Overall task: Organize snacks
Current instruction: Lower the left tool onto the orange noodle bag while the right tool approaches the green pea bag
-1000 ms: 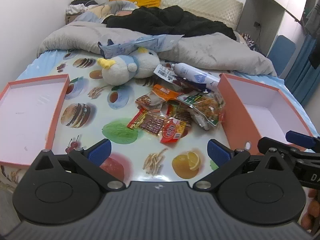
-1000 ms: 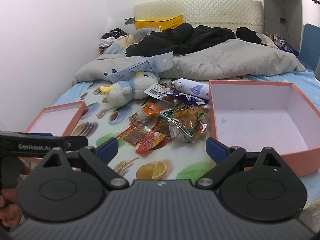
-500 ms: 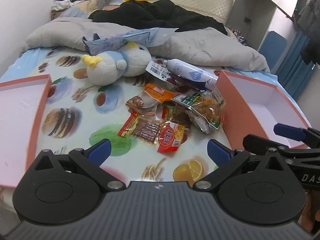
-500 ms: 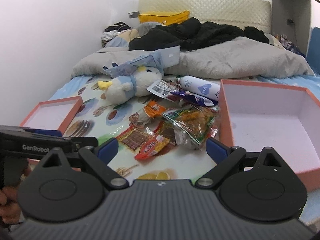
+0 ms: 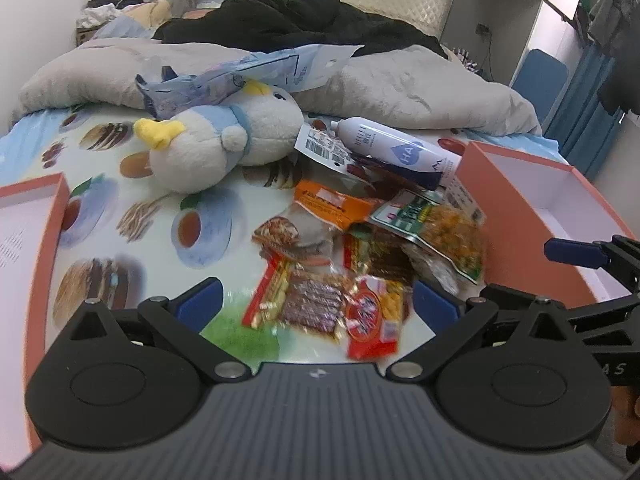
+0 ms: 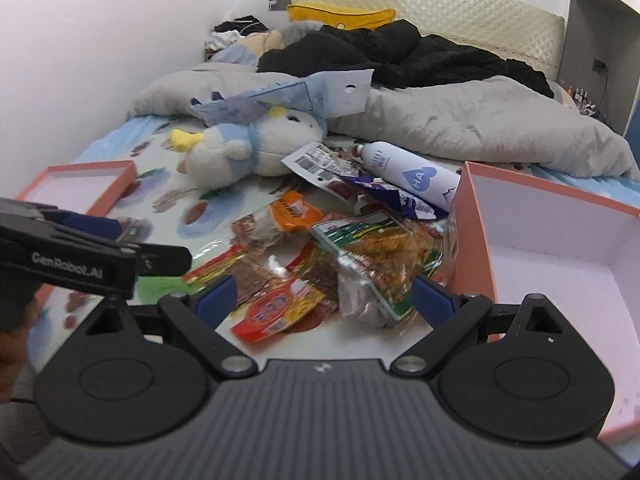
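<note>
A pile of snack packets (image 5: 360,256) lies on the food-print sheet, also in the right wrist view (image 6: 320,264): a red packet (image 5: 372,328), an orange one (image 5: 332,204), a green-labelled bag (image 5: 440,236). My left gripper (image 5: 316,308) is open and empty, low over the near edge of the pile. My right gripper (image 6: 324,300) is open and empty, close above the red packet (image 6: 276,312) and green-labelled bag (image 6: 380,256). An open pink box (image 5: 520,200) stands right of the pile, also in the right wrist view (image 6: 560,240).
A pink box lid (image 5: 28,232) lies at the left. A plush penguin (image 5: 216,140), a white spray can (image 5: 400,152) and a blue plastic bag (image 5: 248,76) lie behind the pile. A grey duvet (image 5: 400,92) and black clothes cover the far bed.
Both grippers have moved forward and down toward the snack pile, which now looks larger and closer. Both stay open and empty.
</note>
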The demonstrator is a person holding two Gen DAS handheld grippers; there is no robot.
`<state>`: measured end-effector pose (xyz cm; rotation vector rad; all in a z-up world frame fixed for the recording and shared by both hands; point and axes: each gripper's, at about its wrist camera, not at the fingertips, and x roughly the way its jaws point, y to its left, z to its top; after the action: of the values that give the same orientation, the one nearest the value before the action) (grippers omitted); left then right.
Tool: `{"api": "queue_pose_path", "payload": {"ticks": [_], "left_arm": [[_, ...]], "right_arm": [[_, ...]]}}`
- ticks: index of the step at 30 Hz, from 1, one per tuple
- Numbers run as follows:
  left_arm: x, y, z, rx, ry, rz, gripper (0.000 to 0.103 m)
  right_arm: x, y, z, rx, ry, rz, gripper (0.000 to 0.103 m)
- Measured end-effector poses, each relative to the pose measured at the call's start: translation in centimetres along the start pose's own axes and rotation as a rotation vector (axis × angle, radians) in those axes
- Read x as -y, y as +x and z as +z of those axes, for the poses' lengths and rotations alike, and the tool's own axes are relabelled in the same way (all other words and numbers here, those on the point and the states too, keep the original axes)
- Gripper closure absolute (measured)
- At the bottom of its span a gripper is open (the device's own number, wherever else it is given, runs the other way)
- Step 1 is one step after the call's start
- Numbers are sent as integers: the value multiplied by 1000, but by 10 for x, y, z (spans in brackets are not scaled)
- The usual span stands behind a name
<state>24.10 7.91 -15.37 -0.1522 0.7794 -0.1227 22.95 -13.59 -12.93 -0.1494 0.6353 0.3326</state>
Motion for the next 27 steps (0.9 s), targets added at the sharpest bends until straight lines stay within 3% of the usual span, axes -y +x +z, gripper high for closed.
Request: {"api": "queue_pose_path", "payload": {"ticks": [3,11,16,23,27], "left_arm": [[-7,19,10,-13,5,-20,1],[-16,71,40,-50,99,-60,1],[-18,104,55,-88,163,-91,1],[-19,146,68,-132,242,-144,1],[-21,166,69,-137,219,-188,1]], "right_arm": [[4,22,4,-32,-12,-14,19],[4,64,19,-66,-87,-12,19],[8,93,28,-87,-149,-60,18],[19,127,30,-168,-173,-81,15],[20,137,25,-174,-162,-75,15]]}}
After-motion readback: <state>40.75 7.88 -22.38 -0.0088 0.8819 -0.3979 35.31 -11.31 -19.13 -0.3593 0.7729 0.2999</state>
